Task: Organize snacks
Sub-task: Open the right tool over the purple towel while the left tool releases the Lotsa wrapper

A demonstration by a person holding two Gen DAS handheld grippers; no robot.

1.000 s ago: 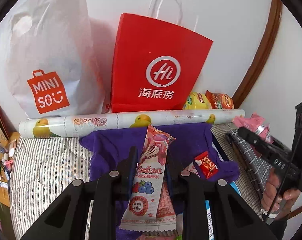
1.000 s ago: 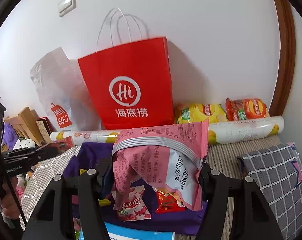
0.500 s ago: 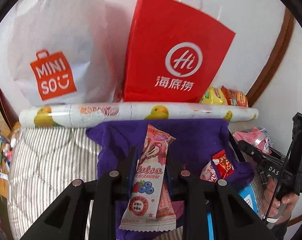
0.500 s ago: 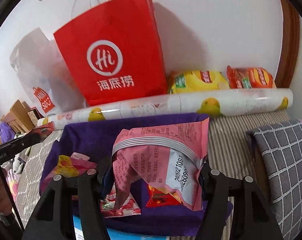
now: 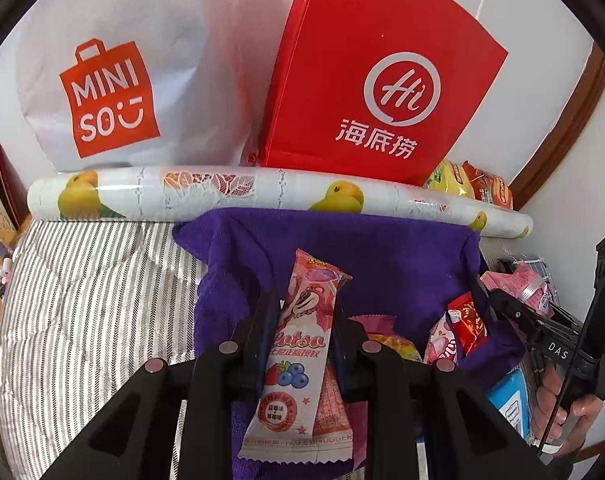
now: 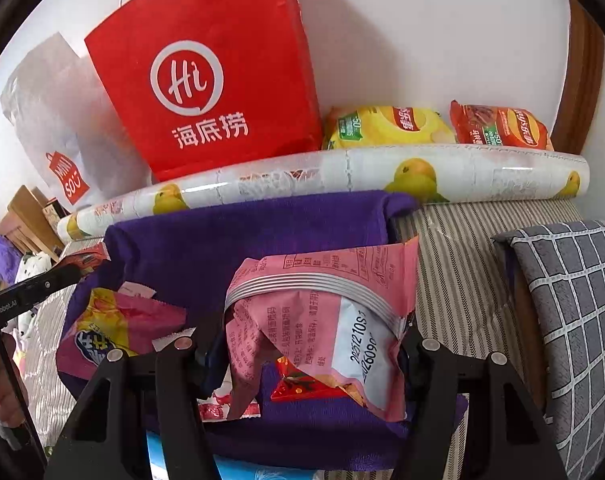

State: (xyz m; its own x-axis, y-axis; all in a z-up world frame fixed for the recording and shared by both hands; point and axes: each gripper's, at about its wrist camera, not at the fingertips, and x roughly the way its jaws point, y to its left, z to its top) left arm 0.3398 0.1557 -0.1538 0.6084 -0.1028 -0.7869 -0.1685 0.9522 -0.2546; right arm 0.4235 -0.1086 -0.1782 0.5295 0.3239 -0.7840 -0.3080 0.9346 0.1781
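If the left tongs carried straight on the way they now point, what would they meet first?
Probably the purple cloth just ahead of the left tongs, which grip a pink snack bar. Beyond it lies the fruit-print roll, then the red paper bag. Depth is unclear.

Both wrist views low, near – sharing red bag (image 5: 378, 80).

We see a red paper bag (image 5: 366, 80) with white lettering beside a white plastic bag (image 5: 134, 60) bearing an orange logo. Our roll (image 5: 262, 192) is white, printed with yellow fruit. The towel (image 5: 382, 260) is deep purple, the bedding (image 5: 94, 292) grey-and-white striped, the cushion (image 6: 574, 312) grey with a white grid. Our held packets are pink: the long wrapper (image 5: 302, 344) shows berries, the crumpled packet (image 6: 322, 320) red print.
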